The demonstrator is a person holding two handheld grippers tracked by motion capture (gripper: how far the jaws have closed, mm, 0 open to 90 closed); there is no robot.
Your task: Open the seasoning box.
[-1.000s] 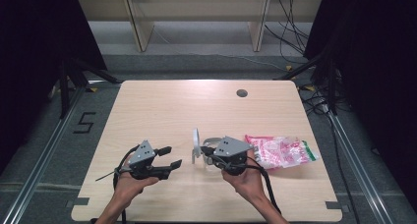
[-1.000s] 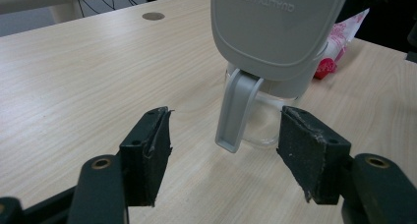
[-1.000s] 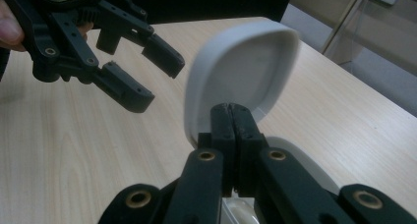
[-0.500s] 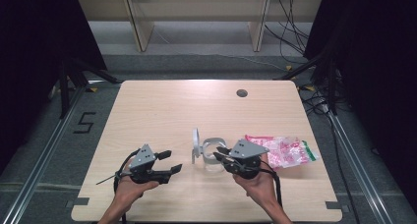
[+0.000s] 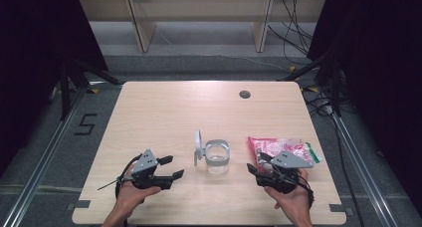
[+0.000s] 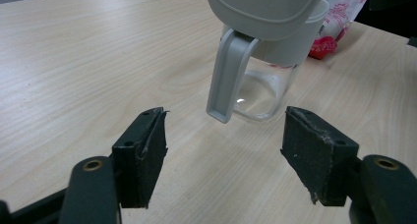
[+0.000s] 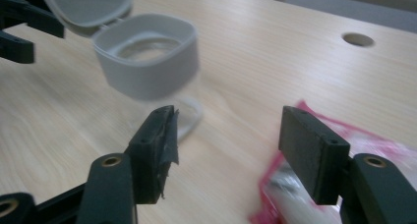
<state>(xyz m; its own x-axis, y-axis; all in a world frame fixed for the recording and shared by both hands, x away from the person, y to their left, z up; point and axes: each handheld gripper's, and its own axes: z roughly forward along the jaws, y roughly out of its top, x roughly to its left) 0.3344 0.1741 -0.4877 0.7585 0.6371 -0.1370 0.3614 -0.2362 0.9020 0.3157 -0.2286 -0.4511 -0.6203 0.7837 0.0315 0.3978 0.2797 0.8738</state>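
A clear jar [image 5: 217, 157] with a grey rim stands mid-table, its hinged grey lid [image 5: 198, 146] flipped up on the left side. My left gripper [image 5: 171, 166] rests left of the jar, open and pointing at it. Its jaws have just been opening a little, with nothing between them [image 6: 223, 150]. The jar [image 6: 273, 62] and lid [image 6: 265, 10] rise close ahead. My right gripper [image 5: 257, 163] sits right of the jar, over the near end of a red-and-white snack bag [image 5: 283, 148]. Its jaws [image 7: 228, 145] have just been opening and are empty. The jar [image 7: 147, 62] is blurred beyond them.
A round cable hole [image 5: 244, 94] lies in the wooden table [image 5: 159, 112] at the back right. The snack bag [image 7: 344, 150] lies under my right jaw. Shelving legs and cables sit on the floor beyond the far edge.
My right gripper has drawn away from the jar, moving right and toward the front edge, and its jaws have spread apart. The left gripper has barely moved.
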